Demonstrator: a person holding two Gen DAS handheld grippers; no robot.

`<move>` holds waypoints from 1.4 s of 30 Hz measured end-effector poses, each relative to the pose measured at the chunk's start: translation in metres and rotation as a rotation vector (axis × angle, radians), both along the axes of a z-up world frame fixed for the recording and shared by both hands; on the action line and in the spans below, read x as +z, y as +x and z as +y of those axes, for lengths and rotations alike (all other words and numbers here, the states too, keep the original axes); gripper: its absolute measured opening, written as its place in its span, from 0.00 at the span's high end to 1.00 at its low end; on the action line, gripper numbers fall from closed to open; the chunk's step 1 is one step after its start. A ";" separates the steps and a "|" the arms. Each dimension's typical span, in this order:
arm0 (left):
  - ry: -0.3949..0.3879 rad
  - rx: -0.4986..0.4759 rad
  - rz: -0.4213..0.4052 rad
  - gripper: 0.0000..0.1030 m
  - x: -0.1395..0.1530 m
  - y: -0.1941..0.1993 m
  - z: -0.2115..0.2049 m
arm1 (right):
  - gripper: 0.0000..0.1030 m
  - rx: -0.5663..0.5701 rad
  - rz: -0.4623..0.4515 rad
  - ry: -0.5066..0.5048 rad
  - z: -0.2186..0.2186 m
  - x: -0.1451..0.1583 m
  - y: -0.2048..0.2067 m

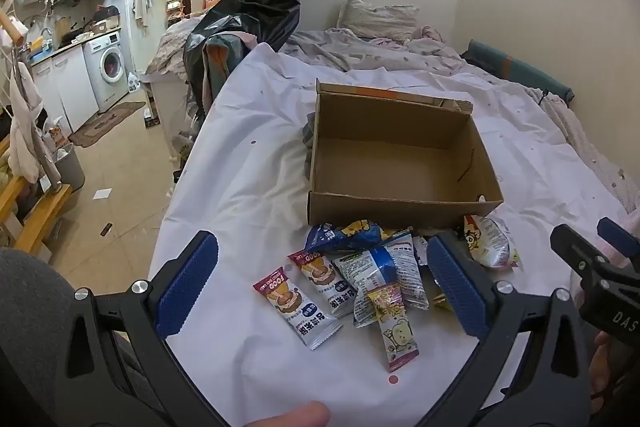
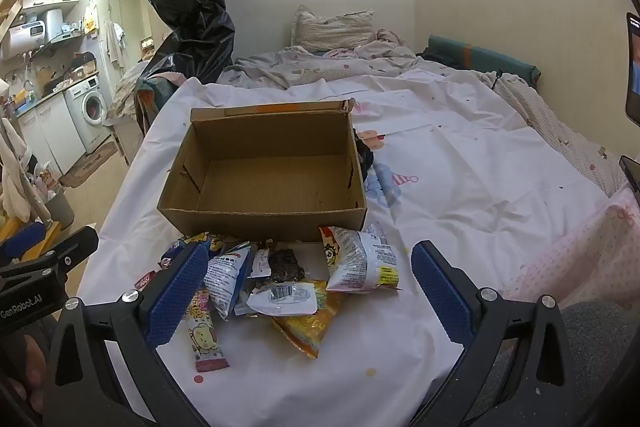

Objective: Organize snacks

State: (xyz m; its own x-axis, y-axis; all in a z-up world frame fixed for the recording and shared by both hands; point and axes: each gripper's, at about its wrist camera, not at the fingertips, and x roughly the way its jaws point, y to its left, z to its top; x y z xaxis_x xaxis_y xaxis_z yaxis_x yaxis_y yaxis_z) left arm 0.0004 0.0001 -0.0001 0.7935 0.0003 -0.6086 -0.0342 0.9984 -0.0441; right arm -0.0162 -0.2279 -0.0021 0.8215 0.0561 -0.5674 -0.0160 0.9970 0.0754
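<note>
One cardboard box [image 2: 262, 183] stands on the bed, open at the top, nothing inside it. Just in front of the box lies one heap of snack packets [image 2: 280, 279]; about nine or ten show across the two views, though overlap keeps the count from being exact. Among them, beside the box's near wall: two matching white-and-red bars [image 1: 316, 295] marked FOOD, one pink cartoon stick [image 1: 394, 323], one orange packet [image 2: 310, 327], one dark packet [image 2: 285, 267]. Behind the box, one pillow [image 2: 334, 27]. Two tongs are in view, one per hand.
</note>
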 end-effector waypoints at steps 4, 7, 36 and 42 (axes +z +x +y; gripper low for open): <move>-0.015 -0.004 -0.003 0.00 0.000 0.000 0.001 | 0.00 0.006 0.005 0.002 0.001 0.000 0.000; -0.020 -0.002 -0.013 0.00 -0.004 -0.004 0.010 | 0.00 0.003 0.008 0.001 0.001 -0.001 0.001; -0.001 0.014 0.015 0.00 -0.004 0.004 0.001 | 0.00 -0.001 0.012 0.004 0.001 -0.003 0.002; -0.001 0.005 0.010 0.00 -0.004 0.004 -0.001 | 0.00 0.001 0.016 0.007 -0.001 -0.003 0.002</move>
